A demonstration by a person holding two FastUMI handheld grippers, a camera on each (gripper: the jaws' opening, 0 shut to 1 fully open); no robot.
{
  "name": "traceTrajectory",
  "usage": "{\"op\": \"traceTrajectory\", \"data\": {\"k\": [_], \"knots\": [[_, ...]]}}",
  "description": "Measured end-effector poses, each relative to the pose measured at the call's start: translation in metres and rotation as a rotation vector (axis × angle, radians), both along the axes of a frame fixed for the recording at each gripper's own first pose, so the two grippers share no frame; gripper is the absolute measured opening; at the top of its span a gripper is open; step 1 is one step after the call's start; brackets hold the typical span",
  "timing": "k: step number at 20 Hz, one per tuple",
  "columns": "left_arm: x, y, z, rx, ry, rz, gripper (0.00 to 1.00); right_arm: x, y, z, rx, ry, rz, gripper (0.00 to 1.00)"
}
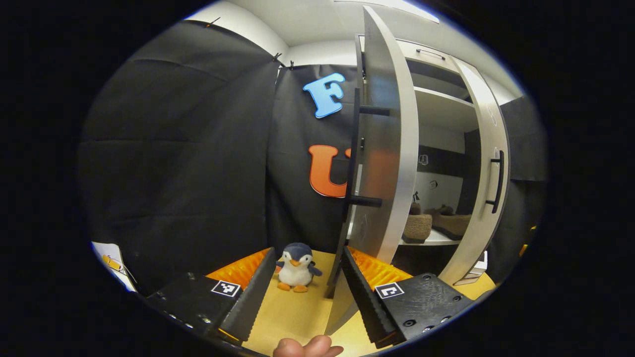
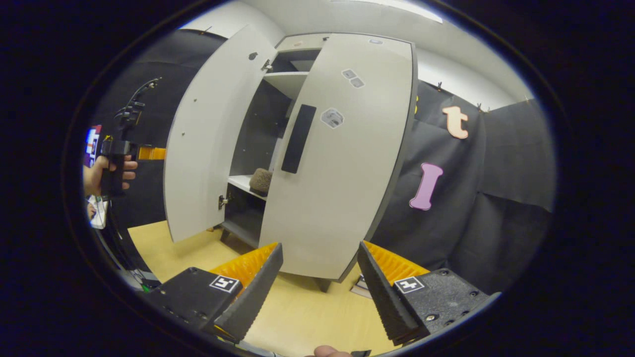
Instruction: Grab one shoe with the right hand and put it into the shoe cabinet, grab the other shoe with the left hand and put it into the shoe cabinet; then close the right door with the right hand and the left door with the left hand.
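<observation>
- Since both shoes (image 1: 436, 223) already lie on the shoe cabinet's shelf (image 1: 431, 240), beyond the left gripper (image 1: 307, 292) and to the right of its spread, empty fingers, the doors are the things to handle now.
- The left door (image 1: 384, 148) is a stiff, light panel, upright; its long black handle (image 1: 353, 158) stands just above the right fingertip.
- The right gripper (image 2: 320, 282) is released too; the right door (image 2: 342, 163) stands close ahead, long axis vertical, probably easy to push flat.
</observation>
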State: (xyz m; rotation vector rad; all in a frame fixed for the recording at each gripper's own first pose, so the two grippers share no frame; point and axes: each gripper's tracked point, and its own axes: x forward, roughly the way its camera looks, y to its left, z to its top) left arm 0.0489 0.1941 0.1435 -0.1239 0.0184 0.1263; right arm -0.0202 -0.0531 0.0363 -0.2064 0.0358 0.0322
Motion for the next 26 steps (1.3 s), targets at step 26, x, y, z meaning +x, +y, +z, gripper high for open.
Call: {"op": "traceTrajectory", "data": {"k": [26], "knots": [[0.018,-0.215,0.005,0.011,0.033,-0.409,0.84,-0.045,-0.078,-0.026,0.151,0.026,-0.184,0.99]]}}
